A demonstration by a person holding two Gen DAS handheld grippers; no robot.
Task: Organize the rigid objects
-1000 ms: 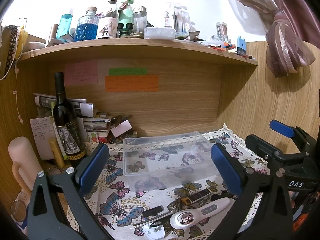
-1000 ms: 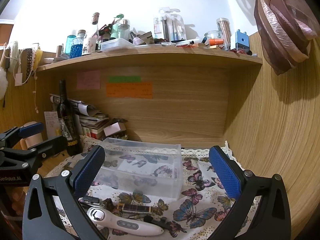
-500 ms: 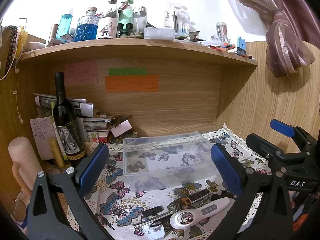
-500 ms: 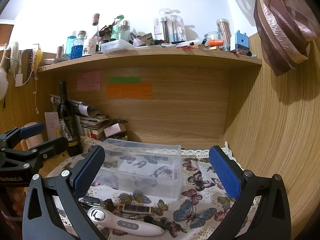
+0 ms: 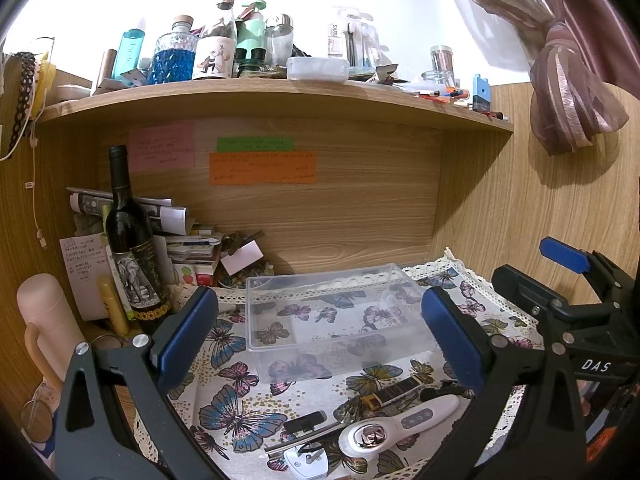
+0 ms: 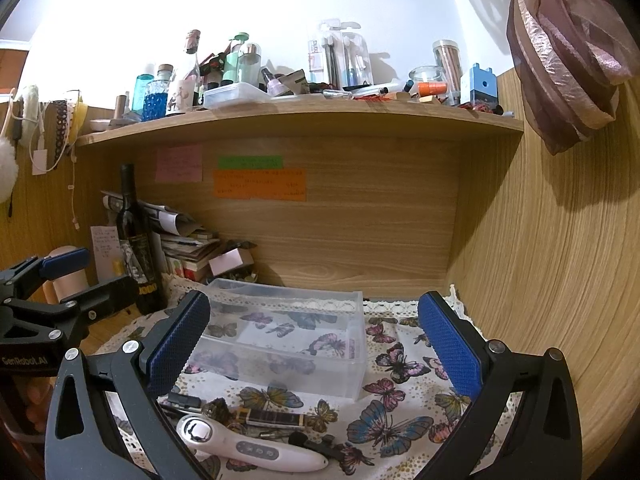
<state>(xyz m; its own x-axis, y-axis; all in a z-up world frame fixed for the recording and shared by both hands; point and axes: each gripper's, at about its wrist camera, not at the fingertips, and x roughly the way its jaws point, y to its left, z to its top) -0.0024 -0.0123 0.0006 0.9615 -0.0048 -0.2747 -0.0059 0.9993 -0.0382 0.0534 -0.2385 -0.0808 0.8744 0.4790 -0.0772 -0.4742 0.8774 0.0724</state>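
An empty clear plastic box [image 5: 336,316] [image 6: 286,340] stands on the butterfly-print cloth [image 5: 232,408] [image 6: 396,412]. In front of it lie small items: a white handheld device [image 5: 396,426] [image 6: 244,446], a dark and gold rectangular stick [image 5: 394,392] [image 6: 272,418], a small black piece [image 5: 306,422], and metal tools. My left gripper [image 5: 320,336] hangs open above the cloth, framing the box. My right gripper [image 6: 314,344] is open too, with nothing between its pads. Each gripper shows at the edge of the other's view.
A dark wine bottle [image 5: 134,248] [image 6: 136,240] stands at the back left by stacked papers [image 5: 188,240] and a pink flask [image 5: 44,320]. Above, a cluttered shelf [image 5: 280,92] [image 6: 304,114] overhangs. A wooden wall [image 6: 560,280] closes the right side.
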